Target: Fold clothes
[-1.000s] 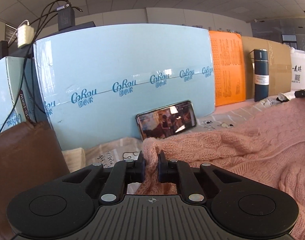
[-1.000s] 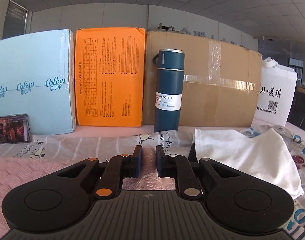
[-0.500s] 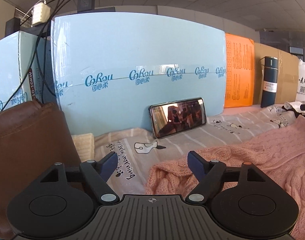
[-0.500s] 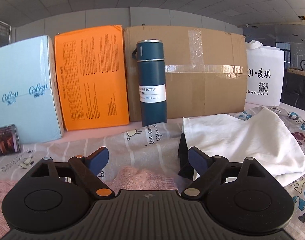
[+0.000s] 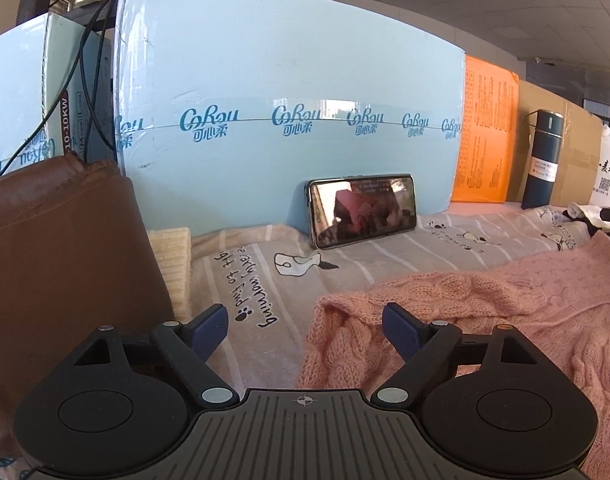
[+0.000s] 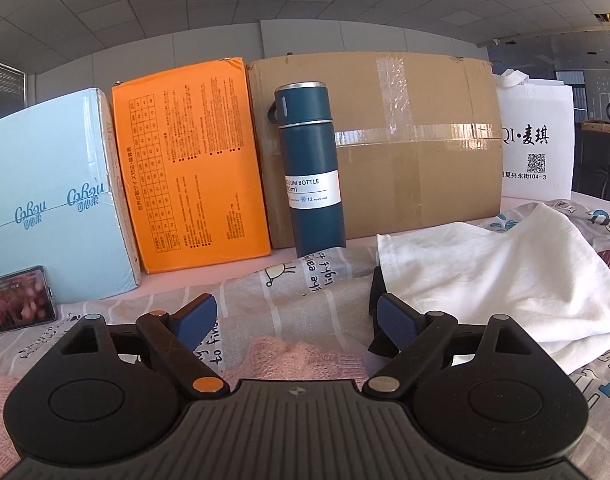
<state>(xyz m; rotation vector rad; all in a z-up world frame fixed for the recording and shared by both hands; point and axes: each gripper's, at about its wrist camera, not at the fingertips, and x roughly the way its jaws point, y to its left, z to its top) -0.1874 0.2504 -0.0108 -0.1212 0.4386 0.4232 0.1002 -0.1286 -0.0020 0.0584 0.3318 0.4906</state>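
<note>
A pink cable-knit sweater (image 5: 485, 312) lies on the printed bedsheet (image 5: 265, 280), spread to the right in the left wrist view. My left gripper (image 5: 305, 324) is open and empty, just above the sweater's near left corner. In the right wrist view the sweater's edge (image 6: 301, 356) shows low between the fingers. My right gripper (image 6: 295, 320) is open and empty above it. A white garment (image 6: 485, 276) lies to its right, over something black (image 6: 379, 320).
A phone (image 5: 361, 210) leans on a light blue box (image 5: 285, 120). An orange box (image 6: 193, 184), a cardboard box (image 6: 405, 152), a blue vacuum bottle (image 6: 311, 168) and a white bag (image 6: 537, 144) line the back. A brown cushion (image 5: 57, 260) stands at left.
Both grippers have opened and let go of the pink sweater, which now lies on the sheet. Both have drawn back and risen a little.
</note>
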